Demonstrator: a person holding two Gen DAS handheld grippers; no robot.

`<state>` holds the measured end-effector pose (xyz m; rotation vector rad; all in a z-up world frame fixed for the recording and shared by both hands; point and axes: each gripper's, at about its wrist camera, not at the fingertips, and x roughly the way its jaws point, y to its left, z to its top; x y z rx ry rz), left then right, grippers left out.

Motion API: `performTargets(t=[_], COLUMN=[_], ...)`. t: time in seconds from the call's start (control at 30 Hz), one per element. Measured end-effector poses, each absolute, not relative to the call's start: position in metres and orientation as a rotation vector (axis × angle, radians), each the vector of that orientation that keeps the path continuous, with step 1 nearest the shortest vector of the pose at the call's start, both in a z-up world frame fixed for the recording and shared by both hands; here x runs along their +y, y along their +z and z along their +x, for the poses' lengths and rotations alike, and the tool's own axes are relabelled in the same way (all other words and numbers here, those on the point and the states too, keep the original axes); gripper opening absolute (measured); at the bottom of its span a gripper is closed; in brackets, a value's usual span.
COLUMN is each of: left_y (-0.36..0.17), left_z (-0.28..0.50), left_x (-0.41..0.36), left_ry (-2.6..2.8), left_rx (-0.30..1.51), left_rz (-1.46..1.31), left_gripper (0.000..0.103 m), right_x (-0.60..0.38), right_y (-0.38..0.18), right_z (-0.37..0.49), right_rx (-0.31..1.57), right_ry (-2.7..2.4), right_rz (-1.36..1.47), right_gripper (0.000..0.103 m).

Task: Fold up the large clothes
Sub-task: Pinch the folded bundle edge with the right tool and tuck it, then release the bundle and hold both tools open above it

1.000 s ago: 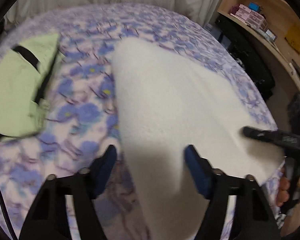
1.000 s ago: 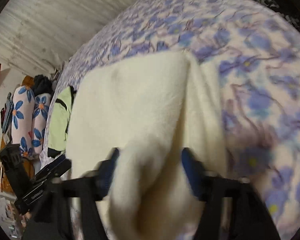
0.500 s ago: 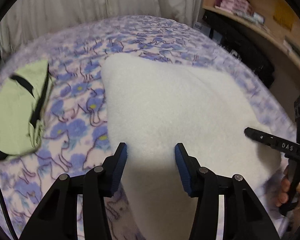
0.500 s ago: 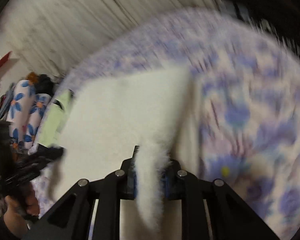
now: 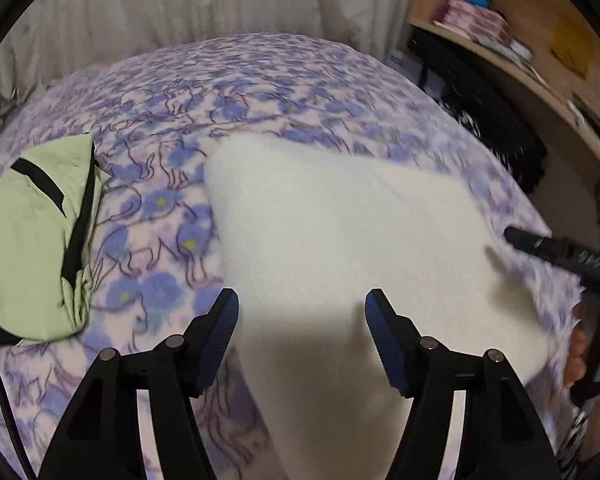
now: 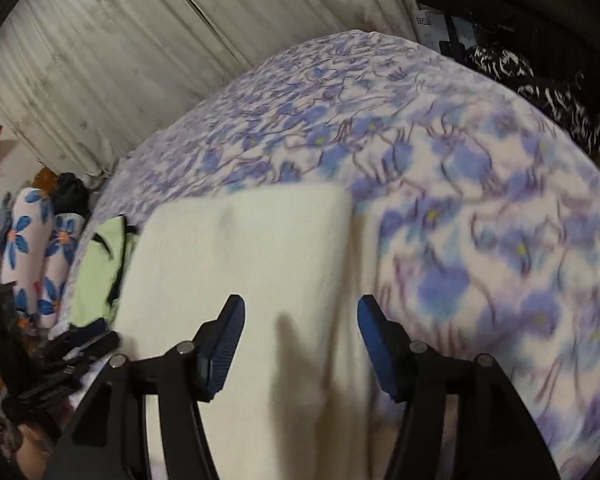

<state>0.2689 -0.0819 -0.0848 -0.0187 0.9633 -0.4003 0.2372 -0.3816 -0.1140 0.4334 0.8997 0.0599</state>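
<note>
A cream fleece garment (image 5: 340, 240) lies folded flat on the bed with the blue flowered cover (image 5: 260, 80). My left gripper (image 5: 302, 316) hovers above the garment's near left part, its jaws opening, pads clear of the cloth. In the right wrist view the same cream garment (image 6: 240, 248) lies below my right gripper (image 6: 300, 320), whose jaws are also opening with nothing pinched between them. The right gripper (image 5: 556, 250) shows as a black bar at the garment's right edge in the left wrist view, with a hand (image 5: 580, 356) under it.
A folded light-green garment (image 5: 32, 236) with black trim lies on the bed's left side. Flowered pillows (image 6: 32, 248) are stacked beyond it. A pale curtain (image 5: 180, 8) hangs behind the bed. Wooden shelves (image 5: 520, 40) and dark bags (image 5: 500, 136) stand to the right.
The right gripper pinched a fold of the cream garment half a second ago and has let it go, jaws now wide. Both grippers rose and drew back; the left jaws widened.
</note>
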Motion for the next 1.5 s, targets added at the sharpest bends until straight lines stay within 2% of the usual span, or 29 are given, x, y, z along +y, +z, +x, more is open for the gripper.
performTargets(t=[0.1, 0.17, 0.2, 0.23, 0.3, 0.43, 0.5, 0.6, 0.73, 0.77, 0.8, 0.87, 0.93, 1.0, 1.13, 1.2, 1.23, 1.5], left_y=[-0.09, -0.099, -0.103, -0.106, -0.106, -0.115, -0.116, -0.11, -0.094, -0.09, -0.088, -0.084, -0.084, -0.088, -0.105, -0.108, -0.109, -0.104], left_z=[0.298, 0.318, 0.323, 0.329, 0.331, 0.33, 0.331, 0.327, 0.29, 0.278, 0.269, 0.246, 0.224, 0.204, 0.182, 0.175, 0.173, 0.17], left_x=[-0.076, -0.072, -0.072, -0.071, -0.073, -0.084, -0.082, -0.076, -0.073, -0.074, -0.074, -0.073, -0.073, -0.075, -0.072, -0.068, -0.065, -0.049], left_ry=[-0.387, -0.373, -0.38, -0.396, -0.402, -0.382, -0.366, -0.356, -0.363, -0.376, -0.386, -0.426, -0.452, -0.473, -0.447, -0.437, -0.434, -0.378], left_rx=[0.996, 1.026, 1.039, 1.053, 1.04, 1.005, 1.01, 1.014, 0.942, 0.928, 0.922, 0.922, 0.927, 0.941, 0.943, 0.923, 0.918, 0.957], left_rz=[-0.077, -0.121, -0.135, -0.164, -0.169, -0.106, -0.132, -0.155, -0.092, -0.078, -0.066, -0.057, -0.067, -0.057, -0.012, 0.004, 0.0, -0.097], left_gripper=[0.064, 0.058, 0.054, 0.052, 0.052, 0.06, 0.062, 0.062, 0.062, 0.058, 0.047, 0.035, 0.031, 0.021, 0.019, 0.019, 0.019, 0.019], right_x=[-0.387, -0.388, -0.387, -0.385, -0.383, -0.388, -0.39, -0.385, -0.36, -0.351, -0.341, -0.323, -0.3, -0.285, -0.292, -0.311, -0.315, -0.324], right_y=[-0.131, -0.143, -0.148, -0.147, -0.138, -0.156, -0.149, -0.13, -0.102, -0.097, -0.093, -0.091, -0.094, -0.102, -0.121, -0.131, -0.131, -0.125], right_z=[0.271, 0.287, 0.292, 0.291, 0.285, 0.287, 0.286, 0.271, 0.238, 0.227, 0.218, 0.204, 0.193, 0.185, 0.173, 0.164, 0.159, 0.133], right_rx=[0.959, 0.998, 1.015, 1.013, 0.971, 0.995, 0.994, 0.953, 0.862, 0.85, 0.841, 0.84, 0.863, 0.894, 0.922, 0.934, 0.936, 0.932], right_ry=[0.048, 0.053, 0.073, 0.06, 0.031, -0.002, -0.033, -0.079, -0.041, 0.002, 0.047, 0.12, 0.196, 0.235, 0.14, 0.122, 0.108, 0.05], right_rz=[0.468, 0.481, 0.483, 0.456, 0.384, 0.396, 0.379, 0.331, 0.231, 0.23, 0.23, 0.221, 0.204, 0.188, 0.125, 0.16, 0.17, 0.185], right_gripper=[0.059, 0.059, 0.051, 0.036, 0.018, 0.021, 0.04, 0.047, 0.047, 0.047, 0.047, 0.047, 0.047, 0.047, 0.047, 0.036, 0.035, 0.035])
